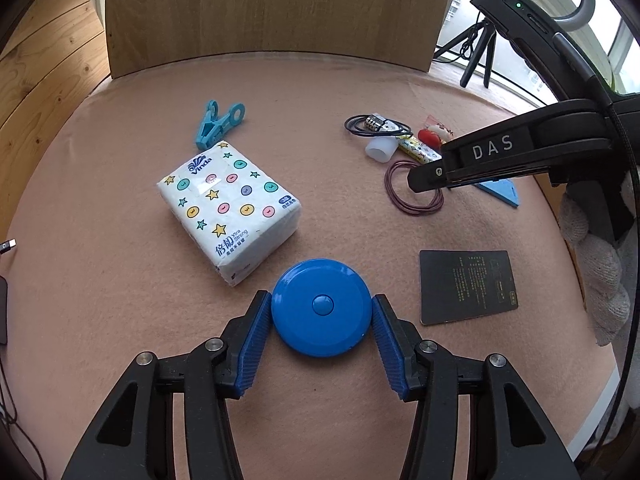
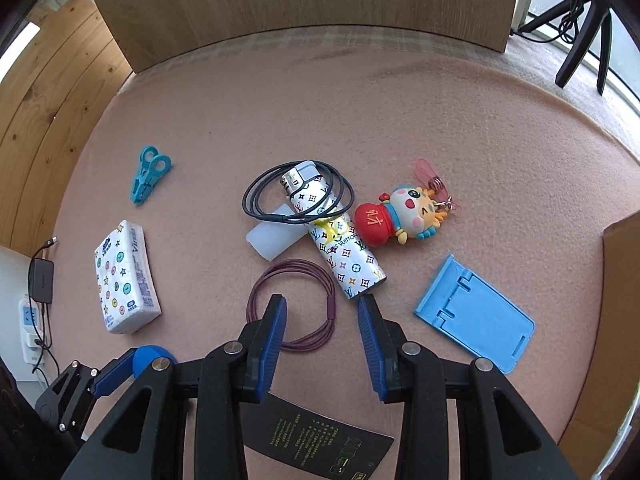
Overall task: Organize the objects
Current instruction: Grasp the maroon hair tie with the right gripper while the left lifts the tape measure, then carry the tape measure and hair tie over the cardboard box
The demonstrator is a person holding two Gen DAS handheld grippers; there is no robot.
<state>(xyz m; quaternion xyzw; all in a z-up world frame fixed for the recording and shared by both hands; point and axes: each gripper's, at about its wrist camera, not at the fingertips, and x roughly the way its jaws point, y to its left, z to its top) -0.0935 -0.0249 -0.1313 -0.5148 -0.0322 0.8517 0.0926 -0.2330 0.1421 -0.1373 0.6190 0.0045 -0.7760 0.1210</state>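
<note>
Nearest the left wrist camera, the left gripper (image 1: 322,314) has its blue pads against both sides of the round blue tape measure (image 1: 321,307), clamped on it as it lies on the pink felt mat (image 1: 120,280).

Items by size:
- Tissue pack (image 1: 228,210), just beyond the tape measure, lying flat.
- Blue phone stand (image 2: 474,314), flat, right of the right gripper.
- Black card (image 1: 467,286), right of the tape measure, apart from it.
- Patterned lighter (image 2: 340,240), lying diagonally, a black hair tie (image 2: 298,196) looped across its top.
- Doll keychain (image 2: 404,216), touching the lighter's right side.
- White cap (image 2: 274,238), beside the lighter.
- Maroon hair tie (image 2: 294,304).
- Teal clip (image 2: 148,178), well apart at the left.

Right gripper (image 2: 322,320): jaws apart, holding nothing, left pad over the maroon hair tie.
</note>
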